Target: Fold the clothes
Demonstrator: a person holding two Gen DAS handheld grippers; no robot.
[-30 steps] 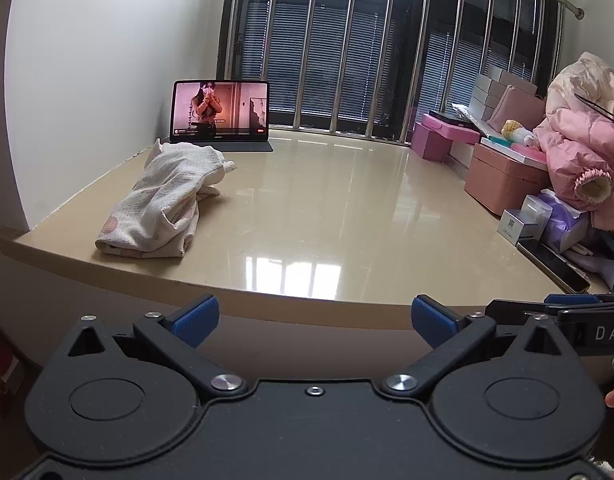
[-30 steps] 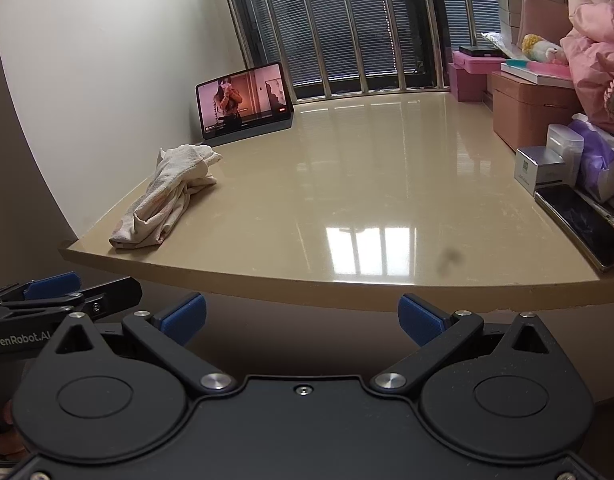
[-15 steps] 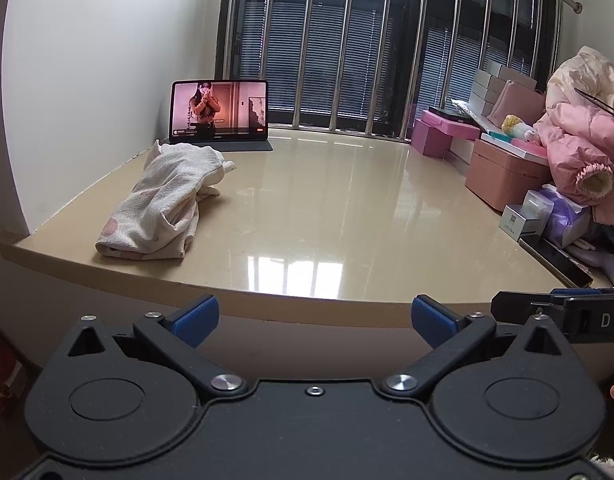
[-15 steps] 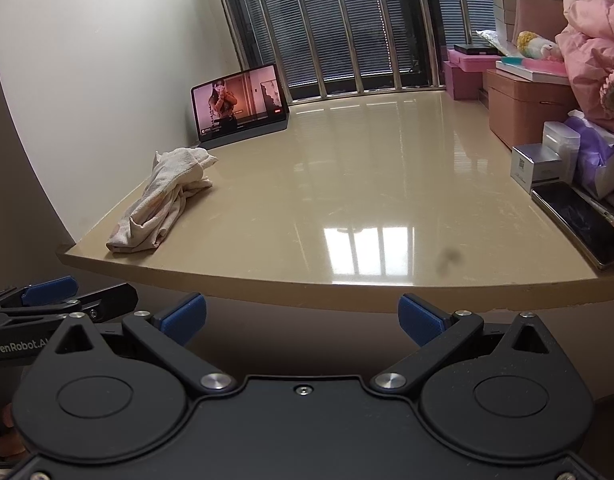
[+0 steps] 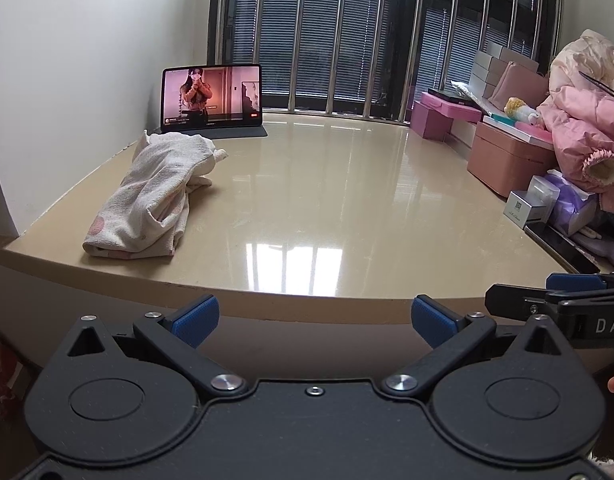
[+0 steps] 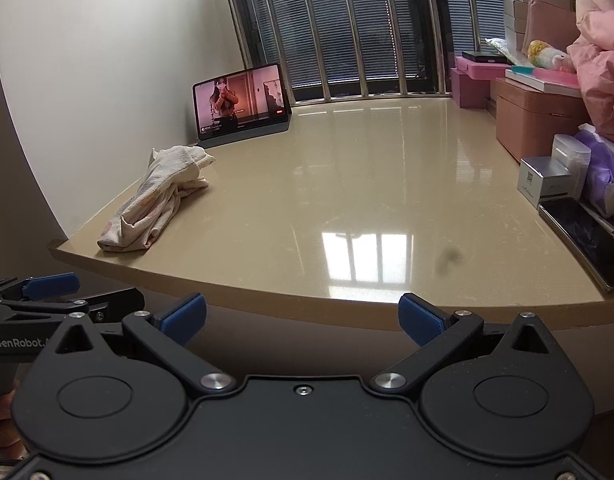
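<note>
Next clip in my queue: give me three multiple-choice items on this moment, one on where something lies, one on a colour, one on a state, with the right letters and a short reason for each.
1. Where does the crumpled garment lie?
A. On the counter's left side, in front of the tablet
B. On the pink boxes
C. Between the left tongs' fingers

2. What colour are the pads on the tongs' fingers?
A. Red
B. Blue
C. Green

3. How do the left tongs and right tongs stand?
A. Both shut on cloth
B. One open, one shut
C. Both open and empty

Answers: 1 A, it lies on the counter nearer than the tablet. 2 B, all visible pads are blue. 3 C, each shows a wide empty gap short of the counter edge.
</note>
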